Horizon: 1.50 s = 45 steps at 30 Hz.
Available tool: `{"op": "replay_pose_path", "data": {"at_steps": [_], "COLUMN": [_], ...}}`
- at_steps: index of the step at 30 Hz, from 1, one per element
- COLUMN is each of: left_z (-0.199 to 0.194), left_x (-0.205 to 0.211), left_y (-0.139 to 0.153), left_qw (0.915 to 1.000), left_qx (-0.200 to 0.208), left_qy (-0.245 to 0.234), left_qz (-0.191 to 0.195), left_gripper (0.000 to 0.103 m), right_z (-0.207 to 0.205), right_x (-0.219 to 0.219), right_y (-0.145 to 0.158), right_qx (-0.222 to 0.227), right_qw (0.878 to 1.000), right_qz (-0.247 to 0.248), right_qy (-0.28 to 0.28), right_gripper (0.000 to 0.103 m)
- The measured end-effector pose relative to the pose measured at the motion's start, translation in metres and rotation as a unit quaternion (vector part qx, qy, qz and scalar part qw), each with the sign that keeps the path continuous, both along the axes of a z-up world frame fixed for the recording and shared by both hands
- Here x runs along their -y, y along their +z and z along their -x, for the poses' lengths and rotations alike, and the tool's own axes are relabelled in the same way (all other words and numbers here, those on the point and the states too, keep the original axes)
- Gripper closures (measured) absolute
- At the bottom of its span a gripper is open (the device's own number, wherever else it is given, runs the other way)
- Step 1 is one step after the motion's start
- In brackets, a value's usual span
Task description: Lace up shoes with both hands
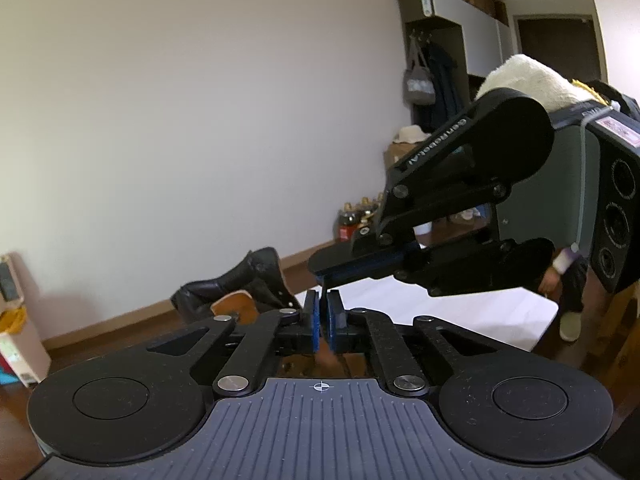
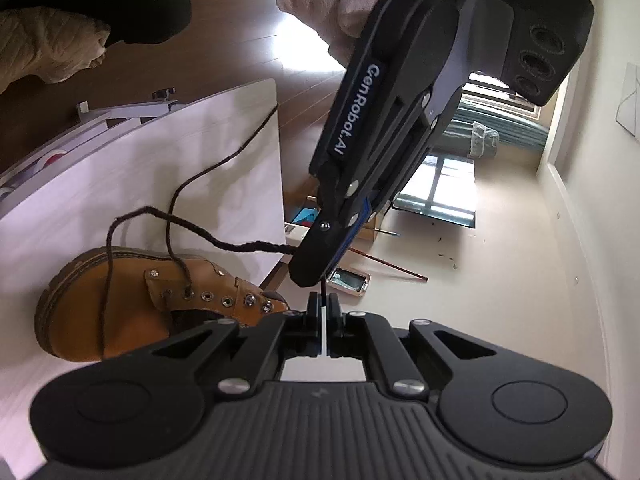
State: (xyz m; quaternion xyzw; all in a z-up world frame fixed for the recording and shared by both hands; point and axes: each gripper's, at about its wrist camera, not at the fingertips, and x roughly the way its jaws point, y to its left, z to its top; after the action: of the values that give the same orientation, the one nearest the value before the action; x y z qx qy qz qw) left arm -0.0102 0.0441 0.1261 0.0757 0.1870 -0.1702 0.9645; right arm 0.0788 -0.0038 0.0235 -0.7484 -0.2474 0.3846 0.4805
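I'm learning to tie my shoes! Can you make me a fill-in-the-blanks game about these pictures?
The table under the boot is ___ in colour.
The left gripper and the right gripper are both ___ on the lace.
The hand holding the left gripper wears a ___.
Missing words: white, shut, glove.

Left hand-held gripper [image 1: 323, 312] closed, right hand-held gripper [image 2: 325, 310] closed, tips meeting
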Motion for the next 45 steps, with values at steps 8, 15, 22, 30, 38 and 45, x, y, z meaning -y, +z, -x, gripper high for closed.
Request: {"op": "replay_pose_path", "data": {"at_steps": [8,15,22,30,38,45], "left_z": [-0.003,-0.003,-0.009,-0.015,-0.017,-0.027], "left_x": [-0.025,-0.039,-0.049,-0.052,-0.057,-0.093], "left_y": [-0.013,-0.028,-0.04,-0.055,-0.082,-0.116], "left_qw": [0.9919,0.976,0.9652,0.9626,0.965,0.9552], "left_qx": [0.006,0.008,-0.008,-0.033,-0.086,-0.122], "left_qy": [0.068,0.115,0.135,0.145,0.175,0.227], "left_qz": [0.107,0.185,0.224,0.226,0.175,0.146], "left_gripper": [0.1,0.1,0.1,0.099,0.099,0.098], "right_z": [-0.022,-0.051,-0.059,-0.047,-0.061,-0.072], "right_x": [0.02,0.053,0.083,0.098,0.106,0.1], "right_y": [0.015,0.014,-0.007,-0.014,-0.018,-0.03], "right_qx": [-0.107,-0.367,-0.566,-0.634,-0.637,-0.635], "right_qw": [0.986,0.863,0.695,0.584,0.543,0.531], "right_qz": [-0.098,-0.293,-0.402,-0.466,-0.49,-0.49], "right_qy": [-0.087,-0.189,-0.189,-0.199,-0.244,-0.271], "right_gripper": [0.069,0.069,0.037,0.005,0.001,0.003]}}
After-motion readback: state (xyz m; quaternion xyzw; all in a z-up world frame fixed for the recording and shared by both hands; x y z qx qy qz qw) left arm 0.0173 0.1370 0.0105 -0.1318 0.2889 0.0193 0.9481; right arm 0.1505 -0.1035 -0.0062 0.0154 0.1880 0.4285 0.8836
